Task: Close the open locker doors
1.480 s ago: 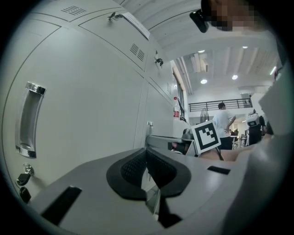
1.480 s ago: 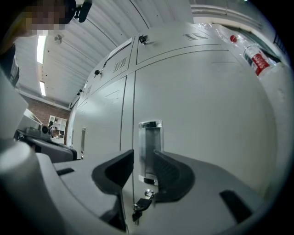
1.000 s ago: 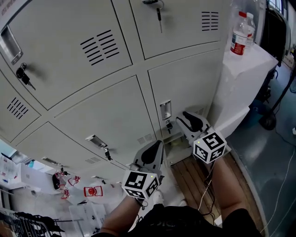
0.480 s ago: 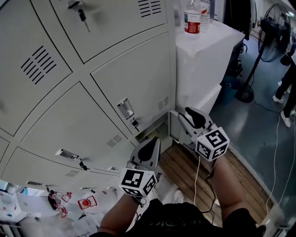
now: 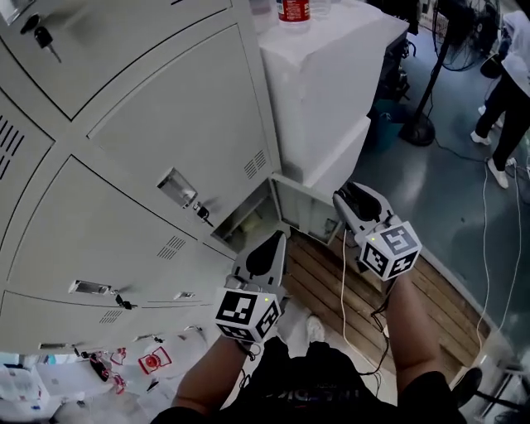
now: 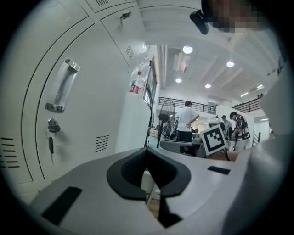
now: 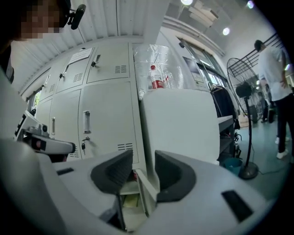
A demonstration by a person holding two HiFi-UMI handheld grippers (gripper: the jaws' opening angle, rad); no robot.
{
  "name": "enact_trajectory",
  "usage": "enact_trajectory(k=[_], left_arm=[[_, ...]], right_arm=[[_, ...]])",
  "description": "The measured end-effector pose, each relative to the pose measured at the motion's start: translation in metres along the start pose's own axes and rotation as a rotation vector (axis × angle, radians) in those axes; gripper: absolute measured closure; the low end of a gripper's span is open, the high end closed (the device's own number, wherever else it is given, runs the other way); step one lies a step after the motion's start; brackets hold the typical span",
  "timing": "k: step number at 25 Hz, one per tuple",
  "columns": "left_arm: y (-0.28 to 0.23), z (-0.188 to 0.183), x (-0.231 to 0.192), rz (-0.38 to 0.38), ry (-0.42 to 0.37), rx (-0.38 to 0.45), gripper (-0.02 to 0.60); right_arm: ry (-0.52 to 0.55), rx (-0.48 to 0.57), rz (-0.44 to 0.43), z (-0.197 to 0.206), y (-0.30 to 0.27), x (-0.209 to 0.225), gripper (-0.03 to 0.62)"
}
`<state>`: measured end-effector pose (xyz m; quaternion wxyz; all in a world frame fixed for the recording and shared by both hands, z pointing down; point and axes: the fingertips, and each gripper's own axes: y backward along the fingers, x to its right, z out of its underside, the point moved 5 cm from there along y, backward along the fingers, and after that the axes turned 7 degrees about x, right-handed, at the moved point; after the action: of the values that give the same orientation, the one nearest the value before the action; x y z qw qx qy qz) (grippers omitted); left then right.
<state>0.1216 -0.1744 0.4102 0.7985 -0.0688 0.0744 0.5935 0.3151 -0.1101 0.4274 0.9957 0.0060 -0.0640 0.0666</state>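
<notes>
The bottom locker (image 5: pixel 245 222) at the row's right end stands open, and its grey door (image 5: pixel 305 207) swings out toward the white block. My right gripper (image 5: pixel 351 199) hovers just right of that door. Its jaws have just been opening and are open; the door's edge (image 7: pixel 146 186) shows through the gap beyond the fingertips of my right gripper (image 7: pixel 143 166), with nothing pressed. My left gripper (image 5: pixel 267 251) is below the open compartment. In the left gripper view my left gripper (image 6: pixel 148 155) is shut, pads together, holding nothing.
Closed locker doors with handles and keys (image 5: pixel 178 189) fill the left. A white block (image 5: pixel 331 83) with a bottle (image 5: pixel 294 10) on top stands against the lockers. Wooden slats (image 5: pixel 331 290) and a cable (image 5: pixel 344 277) lie underfoot. A fan stand (image 5: pixel 424 124) and a person (image 5: pixel 507 83) are at the right.
The head view has swung right and down along the lockers. Both grippers have come closer to the open bottom locker, the right one nearing its door, and its jaws look slightly wider.
</notes>
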Motion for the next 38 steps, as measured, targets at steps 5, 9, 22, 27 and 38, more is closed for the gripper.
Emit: enact_trajectory(k=[5,9,22,27,38], left_arm=[[-0.009,0.024,0.001,0.001,0.016,-0.037,0.557],[-0.012,0.044,0.001,-0.001,0.024,-0.071,0.526],[-0.009,0.095,-0.012,-0.046,0.068,-0.128,0.478],[-0.003,0.111,-0.017,-0.069,0.089,-0.143,0.471],[0.008,0.129,-0.019,-0.095,0.119,-0.156,0.471]], right_arm=[[-0.036,-0.045,0.033,0.031,0.011,0.015,0.446],[-0.061,-0.084,0.044,0.057,0.015,0.025,0.421],[-0.079,-0.209,0.052,0.123,0.004,0.045,0.378],[-0.084,-0.232,0.051,0.139,0.002,0.046,0.378],[-0.055,-0.252,0.057,0.149,0.005,0.036,0.424]])
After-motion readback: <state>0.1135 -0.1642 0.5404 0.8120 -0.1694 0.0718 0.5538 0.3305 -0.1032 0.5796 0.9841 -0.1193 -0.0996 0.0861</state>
